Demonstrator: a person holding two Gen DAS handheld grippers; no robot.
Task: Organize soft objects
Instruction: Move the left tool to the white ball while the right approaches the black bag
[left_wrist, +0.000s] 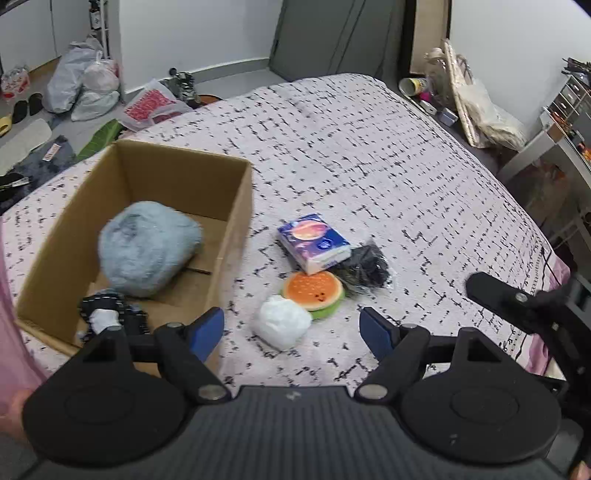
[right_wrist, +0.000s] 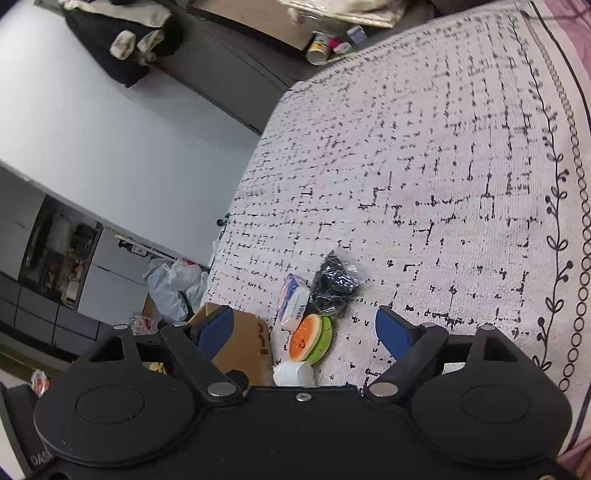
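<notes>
Cardboard box (left_wrist: 236, 206): sits on the bed (left_wrist: 369, 155) at the left, open-topped, already holding a fluffy blue-grey ball (left_wrist: 147, 247) and a small black-and-white bundle (left_wrist: 107, 314) in its near corner.
Left gripper (left_wrist: 291, 328): fingers spread wide with nothing between them, hovering low over the bed just beside the box's right wall.
White wad (left_wrist: 282, 326): nearest loose item, lying between the left fingers' line; looks light and crushable, so a pinch across its middle should do.
Burger-shaped squishy (left_wrist: 314, 291): touching the wad; spongy, likely springs back, best taken by its flat faces across the rim.
Tissue pack (left_wrist: 314, 247): just behind the squishy; slick wrapper, soft inside, so grip the narrow sides.
Black bagged item (left_wrist: 365, 267): against the pack's right side; crinkly film may slip, so gather the bulk, not the loose plastic.
Right gripper (right_wrist: 304, 330): fingers also spread and empty, held right of the pile.
</notes>
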